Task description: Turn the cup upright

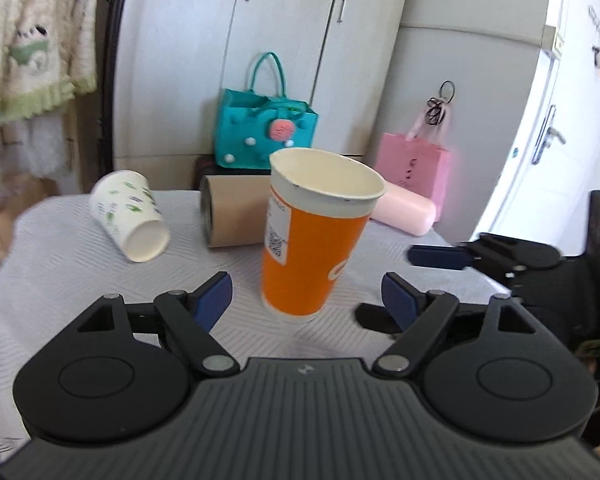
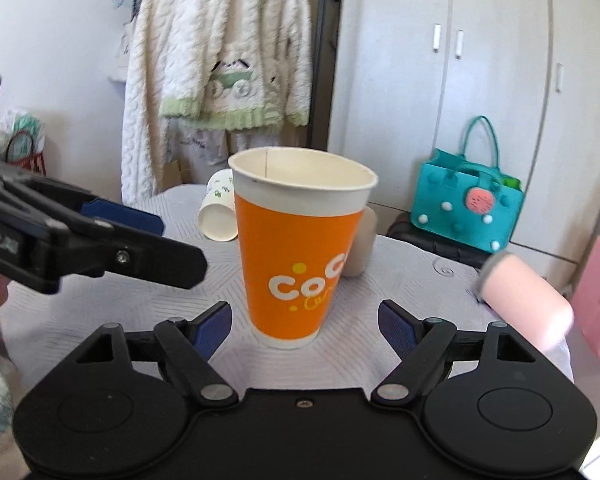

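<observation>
Both claws stand wide and hold nothing: the left claw (image 1: 307, 300) has its blue pads (image 1: 212, 298) spread to either side of the orange cup (image 1: 308, 240), and the right claw (image 2: 305, 326) brackets the same cup from its own side, neither one touching the paper wall. The cup stands mouth up on the quilted worktop (image 1: 60, 280), near its front, its base just ahead of both sets of fingers, so the flip looks done for this one and the danger lies in leaving it. It is tall, light and narrow at the foot, so a pad catching the wall as either claw pulls away or swings sideways would likely topple it again. The soft, ribbed cover gives the base an uneven seat, which makes that easier. The two claws are also near each other, one reaching across the other's view, and a knock between them could carry into the cup. Behind, well apart, a white cup with green print (image 1: 130, 216) lies on its side beside a brown cardboard roll (image 1: 236, 216) and a pink cylinder (image 1: 404, 210); a falling cup could strike these.
</observation>
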{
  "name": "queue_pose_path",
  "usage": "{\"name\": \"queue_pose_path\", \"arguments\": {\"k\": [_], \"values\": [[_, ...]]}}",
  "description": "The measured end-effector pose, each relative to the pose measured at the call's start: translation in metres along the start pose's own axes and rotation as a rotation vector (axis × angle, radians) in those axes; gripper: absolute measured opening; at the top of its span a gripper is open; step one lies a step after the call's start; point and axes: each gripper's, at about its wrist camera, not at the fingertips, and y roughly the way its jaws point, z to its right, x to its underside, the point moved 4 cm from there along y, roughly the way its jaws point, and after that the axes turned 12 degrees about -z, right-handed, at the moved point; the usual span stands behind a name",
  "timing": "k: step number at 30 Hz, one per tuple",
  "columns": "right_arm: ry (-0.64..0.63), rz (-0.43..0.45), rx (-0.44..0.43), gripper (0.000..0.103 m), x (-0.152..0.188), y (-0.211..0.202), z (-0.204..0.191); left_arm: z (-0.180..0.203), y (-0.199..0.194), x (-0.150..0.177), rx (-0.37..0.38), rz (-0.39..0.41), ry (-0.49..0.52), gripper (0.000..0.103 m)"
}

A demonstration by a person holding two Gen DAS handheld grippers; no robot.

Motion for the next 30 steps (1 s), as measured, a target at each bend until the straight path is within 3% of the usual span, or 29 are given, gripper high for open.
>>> {"name": "queue_pose_path", "arguments": {"k": [9,30], "values": [[0.043,0.024,0.03,0.085,0.024,-0.037,-0.001,0.008,-0.043,0.017,-0.114,0.029,0.002,0.086],[0.109,0.115,0.099,0.087,0.049,-0.114,-0.032,0.033,-0.103,0.058,-0.179,0.072,-0.028,0.091]]}}
